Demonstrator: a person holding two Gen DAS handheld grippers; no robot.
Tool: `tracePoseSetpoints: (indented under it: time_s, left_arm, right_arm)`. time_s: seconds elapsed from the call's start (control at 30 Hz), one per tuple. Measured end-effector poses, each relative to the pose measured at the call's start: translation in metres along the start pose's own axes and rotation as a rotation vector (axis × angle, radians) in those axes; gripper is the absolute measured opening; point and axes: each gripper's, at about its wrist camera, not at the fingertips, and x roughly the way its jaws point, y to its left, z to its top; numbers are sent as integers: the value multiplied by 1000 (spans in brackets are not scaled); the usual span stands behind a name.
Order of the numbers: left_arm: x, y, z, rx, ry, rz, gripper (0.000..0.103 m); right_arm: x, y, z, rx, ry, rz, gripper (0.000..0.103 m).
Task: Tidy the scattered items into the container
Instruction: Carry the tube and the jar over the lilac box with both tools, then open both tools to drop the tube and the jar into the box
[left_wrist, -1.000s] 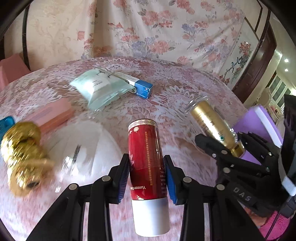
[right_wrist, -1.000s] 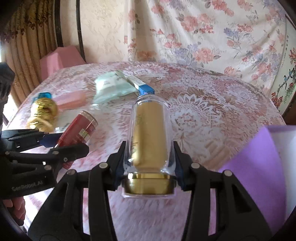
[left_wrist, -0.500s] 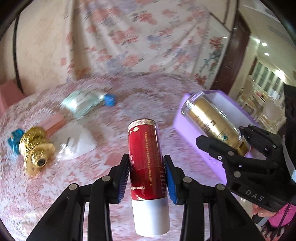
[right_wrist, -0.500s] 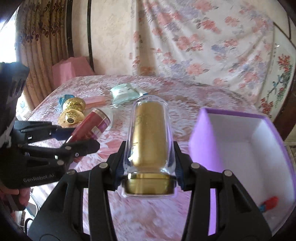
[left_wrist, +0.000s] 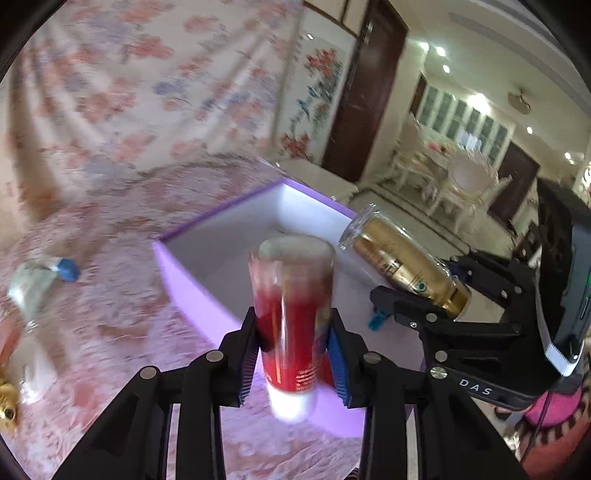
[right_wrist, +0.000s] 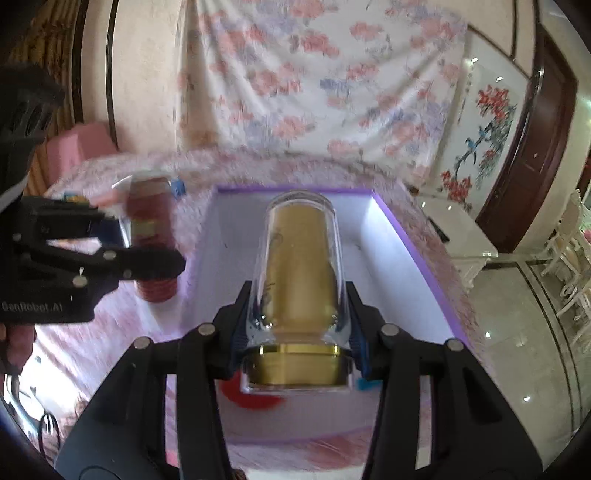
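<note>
Floral curtain (right_wrist: 314, 74) hangs behind a table covered in a pink lace cloth (left_wrist: 110, 295), and the landmark for everything is the purple box (right_wrist: 413, 243) with the white inside, sitting open on that cloth

left gripper (left_wrist: 293, 354) has its blue pads clamped on a red bottle (left_wrist: 291, 314) with a white end, bottle's blurry, and it's up over the near left wall of the box, not inside. From the right wrist view the same bottle sits just left of the box's left wall

right gripper (right_wrist: 299, 332) is squeezing a gold bottle (right_wrist: 301, 266) with a clear shell, gold ring end toward the camera, and that one hangs right above the box's white floor, roughly mid-box

inside the box, near the front edge under the gold bottle, there's a red thing (right_wrist: 251, 397) and a small blue bit (right_wrist: 365, 386), both too smeared to say what they are

left of the box, well away on the cloth, lies a pale green pouch (left_wrist: 29, 288) beside something with a blue cap (left_wrist: 68, 269). A gold object (left_wrist: 7, 402) peeks in at the far left edge
</note>
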Motion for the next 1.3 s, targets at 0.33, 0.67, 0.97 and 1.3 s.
tracePoseSetpoints:
  time_s: [0.33,0.67,0.97,1.3]
  left_arm:
    - [94,-5,22,16,194,-4,35]
    - [126,-24,31,188,410,141,35]
    - [130,-34,35,245,513,190,36]
    - [87,-34,46,170,453,162,53]
  right_arm:
    - [58,-32,-16,-168,261,124,49]
    - [93,-39,-23,-261,482,260,49]
    - [107,-45,-42,-258,602,285,49]
    - [74,-48,-40,-245,540,306,50]
